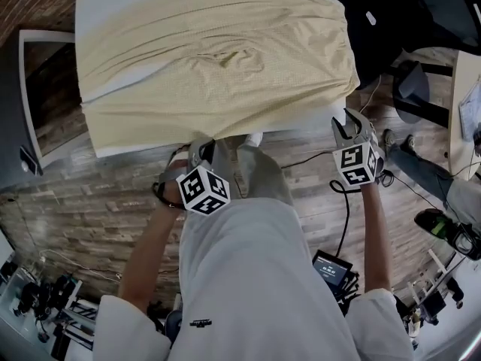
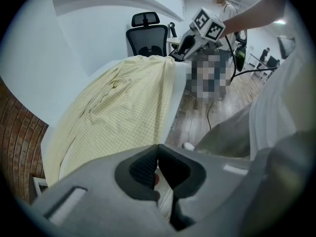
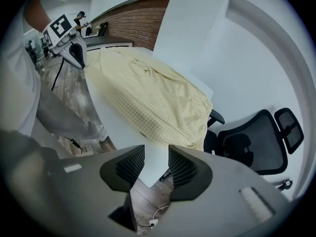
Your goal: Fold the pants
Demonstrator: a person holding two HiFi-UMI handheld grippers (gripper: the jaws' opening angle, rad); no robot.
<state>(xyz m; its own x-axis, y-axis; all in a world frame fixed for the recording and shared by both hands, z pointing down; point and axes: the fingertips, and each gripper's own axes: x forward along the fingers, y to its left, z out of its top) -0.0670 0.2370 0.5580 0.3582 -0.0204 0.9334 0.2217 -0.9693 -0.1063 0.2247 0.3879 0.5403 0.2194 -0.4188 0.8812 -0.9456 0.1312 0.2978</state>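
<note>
Pale yellow checked pants (image 1: 218,59) lie spread across the white table (image 1: 101,10), wrinkled in the middle, with one end hanging over the right edge. In the left gripper view the pants (image 2: 123,107) stretch away ahead; in the right gripper view the pants (image 3: 153,98) lie beyond the table corner. My left gripper (image 1: 201,147) hovers at the table's near edge, just short of the cloth, its jaws (image 2: 158,149) shut with no fabric between them. My right gripper (image 1: 344,122) is at the near right corner, open (image 3: 156,154), with only the table corner and floor showing in the gap.
A black office chair (image 1: 413,89) stands past the table's right end. Cables (image 1: 342,224) and a small screen device (image 1: 331,265) lie on the wood floor by my legs. A framed panel (image 1: 37,96) leans left of the table. Another person's legs (image 1: 421,168) are at the right.
</note>
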